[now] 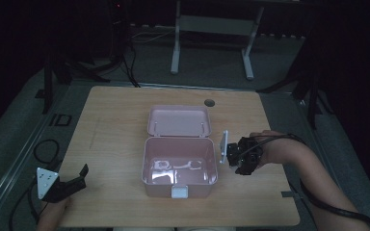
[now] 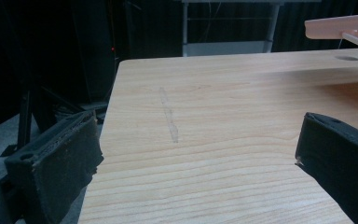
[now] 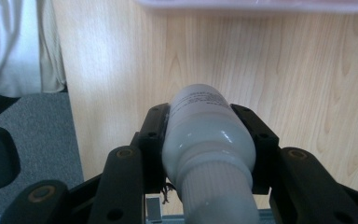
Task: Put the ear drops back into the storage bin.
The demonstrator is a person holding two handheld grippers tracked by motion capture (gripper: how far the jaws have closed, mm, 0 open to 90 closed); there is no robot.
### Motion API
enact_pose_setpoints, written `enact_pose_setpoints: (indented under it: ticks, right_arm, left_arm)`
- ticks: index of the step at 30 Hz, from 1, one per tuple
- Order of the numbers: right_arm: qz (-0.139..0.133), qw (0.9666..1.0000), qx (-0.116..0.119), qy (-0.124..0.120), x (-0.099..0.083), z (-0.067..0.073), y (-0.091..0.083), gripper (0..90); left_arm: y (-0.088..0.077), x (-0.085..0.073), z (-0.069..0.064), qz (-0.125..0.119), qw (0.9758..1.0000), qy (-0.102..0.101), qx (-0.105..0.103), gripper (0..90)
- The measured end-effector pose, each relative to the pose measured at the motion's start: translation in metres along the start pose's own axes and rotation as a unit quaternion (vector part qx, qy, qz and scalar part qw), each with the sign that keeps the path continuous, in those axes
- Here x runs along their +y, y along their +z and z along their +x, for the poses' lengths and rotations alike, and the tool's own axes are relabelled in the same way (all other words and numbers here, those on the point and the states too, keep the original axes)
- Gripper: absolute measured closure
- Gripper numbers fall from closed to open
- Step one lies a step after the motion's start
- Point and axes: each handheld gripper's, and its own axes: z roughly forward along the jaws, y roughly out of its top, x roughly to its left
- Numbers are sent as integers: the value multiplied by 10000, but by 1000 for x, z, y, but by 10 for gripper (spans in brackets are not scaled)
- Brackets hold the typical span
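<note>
Your right gripper (image 3: 208, 140) has its two black jaws closed against the sides of a white bottle (image 3: 207, 140), one jaw on each flank of its body. The bottle lies along the jaws, its ribbed white cap (image 3: 219, 198) nearest the camera and its rounded base pointing away. Small dark print runs across the far end, too small to read. Beneath it you see the light wooden table (image 3: 307, 70), with the grain running away from you. A pale pink edge (image 3: 261, 4) crosses the top of the view. At the left, past the table edge, there is grey carpet (image 3: 37, 135) and a hanging white cloth (image 3: 14, 42).
</note>
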Motion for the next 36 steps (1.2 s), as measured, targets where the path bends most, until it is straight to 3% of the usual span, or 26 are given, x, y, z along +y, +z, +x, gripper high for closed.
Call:
enact_pose_setpoints:
  ticks: [9, 19, 29, 36]
  right_arm:
    - [-151, 9998, -92, -92, 23, -6, -21, 596]
    - [-288, 9988, -166, -369, 47, -9, -28, 596]
    - [-345, 9979, -138, -522, 68, -13, -19, 596]
    - [-344, 9972, 3, -656, 82, -15, 3, 596]
  left_arm:
    - [0, 0, 0, -4, 10000, -7, -8, 4]
    - [0, 0, 1, 2, 10000, -11, -23, 4]
    - [0, 0, 1, 5, 10000, -11, -31, 4]
    - [0, 0, 1, 3, 10000, -4, -37, 4]
